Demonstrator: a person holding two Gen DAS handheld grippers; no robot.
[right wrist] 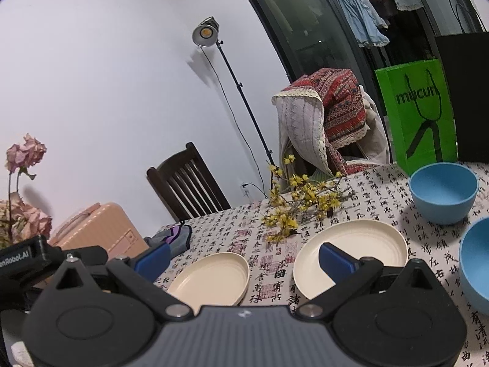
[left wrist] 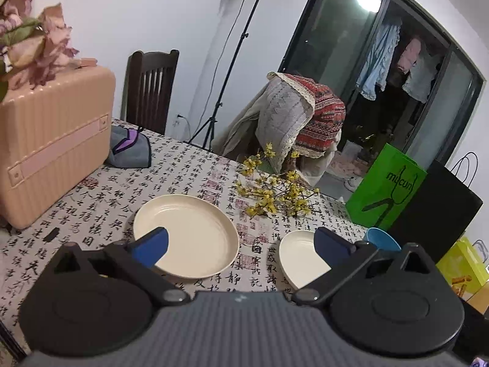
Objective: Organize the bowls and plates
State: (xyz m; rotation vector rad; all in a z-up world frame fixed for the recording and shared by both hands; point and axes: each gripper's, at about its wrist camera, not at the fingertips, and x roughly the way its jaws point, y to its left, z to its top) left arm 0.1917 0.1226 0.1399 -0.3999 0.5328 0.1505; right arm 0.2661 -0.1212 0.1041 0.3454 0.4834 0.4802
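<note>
Two cream plates lie on the calligraphy tablecloth. In the left wrist view the left plate is under my left gripper's left finger and the right plate under its right finger. My left gripper is open and holds nothing. A blue bowl peeks out behind its right finger. In the right wrist view the same plates appear as a left plate and a right plate. Two blue bowls stand further right, one far and one at the frame edge. My right gripper is open and empty.
A pink suitcase and dried pink flowers stand at the table's left. Yellow flower sprigs lie behind the plates. A grey pouch, a green bag, a black bag, chairs and a lamp stand lie beyond.
</note>
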